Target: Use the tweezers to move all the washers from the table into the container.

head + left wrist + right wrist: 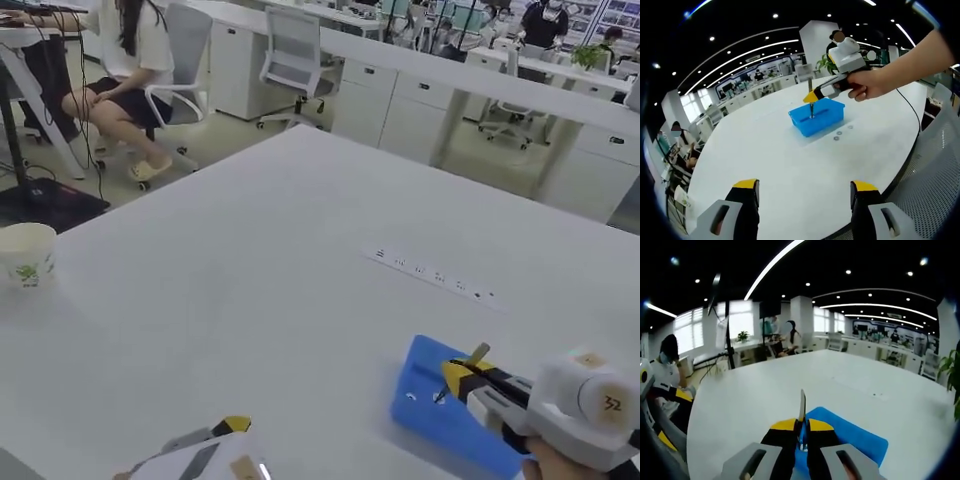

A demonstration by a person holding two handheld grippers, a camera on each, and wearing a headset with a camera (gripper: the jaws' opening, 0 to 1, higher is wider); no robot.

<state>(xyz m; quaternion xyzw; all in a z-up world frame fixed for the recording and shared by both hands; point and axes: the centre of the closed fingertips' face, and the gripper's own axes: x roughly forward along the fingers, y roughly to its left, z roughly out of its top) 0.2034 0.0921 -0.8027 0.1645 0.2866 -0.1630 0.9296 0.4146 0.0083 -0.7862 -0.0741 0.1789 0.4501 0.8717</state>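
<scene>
- I am pinching the tweezers (802,407) in my right tool (801,426). Its yellow-tipped jaws are pressing together on them, with only the metal between.
- The tweezers are crossing the jaws rather than lying along them. In the left gripper view their long axis is running nearly upright, with the blunt end sticking up above the right tool and the points hanging down.
- In the head view the tweezers are leaning, with the upper end up and to the right and the points down and to the left.
- The points are dipping inside the blue container (820,120), below its rim. I cannot tell whether they are touching its floor or carrying a washer.
- The container is sitting on the white bench (250,280), and my right tool is hovering over it.
- Two washers (839,133) are lying flat on the bench, just beside the container's long wall and apart from it.
- I am holding my left tool (805,187) with its jaws spread wide and nothing between them. It is pointing across the bench towards the container and is well apart from it.
</scene>
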